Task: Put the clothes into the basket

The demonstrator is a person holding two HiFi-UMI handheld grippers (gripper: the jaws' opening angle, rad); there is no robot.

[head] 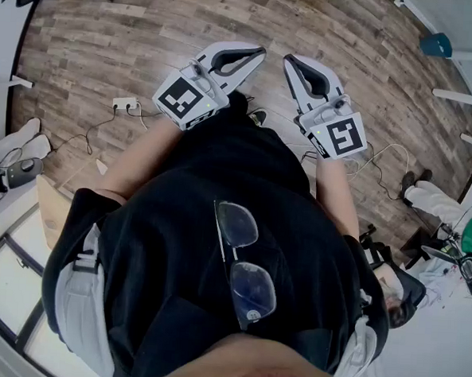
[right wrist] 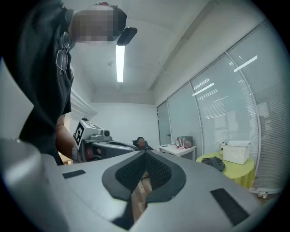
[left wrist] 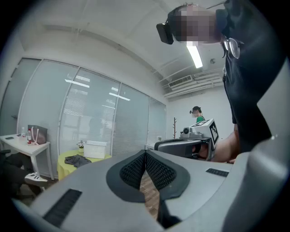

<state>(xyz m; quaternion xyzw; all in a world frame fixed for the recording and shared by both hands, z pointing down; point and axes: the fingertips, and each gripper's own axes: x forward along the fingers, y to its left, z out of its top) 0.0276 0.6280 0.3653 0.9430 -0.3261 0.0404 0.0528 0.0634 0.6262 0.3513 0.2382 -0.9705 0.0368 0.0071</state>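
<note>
Floorboards of brown wood (head: 149,43) fill the top of the head view, and a black-shirted torso (head: 218,222) blocks the bottom, so no table shows there at all. A round yellow table (left wrist: 63,168) sits lower left in the left gripper view, well apart from both tools. On it stands a white rectangular basket (left wrist: 94,148), and just beside it lie crumpled dark grey clothes (left wrist: 77,160), not in the basket yet. Left gripper (left wrist: 145,154): jaws pressed together, nothing between. Right gripper (right wrist: 145,154): same, closed and empty. Risk ahead: pinching only one fold, so the cloth trails off the edge, or knocking that light-looking basket. Basket's inside is unseen; how many garments, can't tell.
</note>
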